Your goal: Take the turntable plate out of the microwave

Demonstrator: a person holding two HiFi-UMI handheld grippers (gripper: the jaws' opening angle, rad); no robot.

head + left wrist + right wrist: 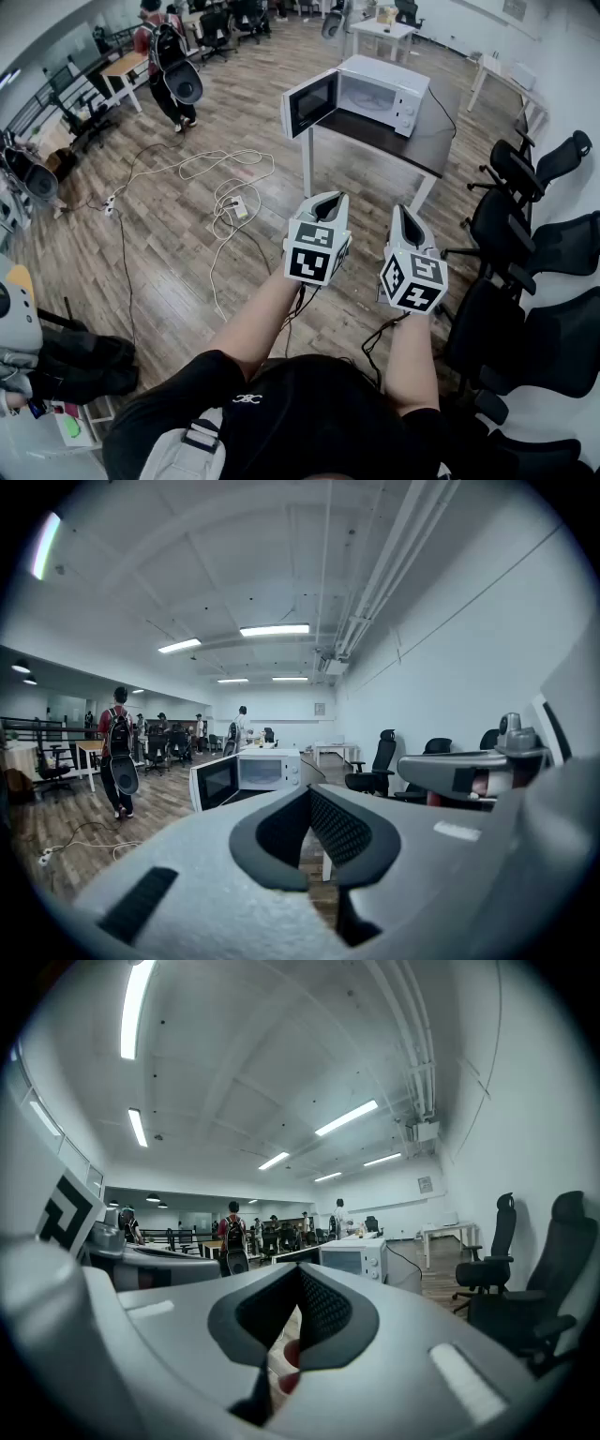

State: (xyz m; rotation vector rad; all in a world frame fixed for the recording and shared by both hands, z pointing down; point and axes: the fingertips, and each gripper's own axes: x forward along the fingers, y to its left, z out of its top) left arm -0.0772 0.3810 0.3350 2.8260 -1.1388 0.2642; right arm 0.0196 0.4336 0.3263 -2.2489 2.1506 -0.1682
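Turntable plate cannot be seen, presumably inside the white box-shaped microwave (380, 92) standing door-open on the dark table (412, 150) well ahead, so the left gripper (326, 201) and right gripper (405, 214), both pinched together on nothing, should part their jaws before reaching in.

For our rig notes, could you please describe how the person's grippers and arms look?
Both the left gripper and right gripper have pale grey shells, black textured fingers, black-and-white marker cubes and black cables. The sleeves are short and black.
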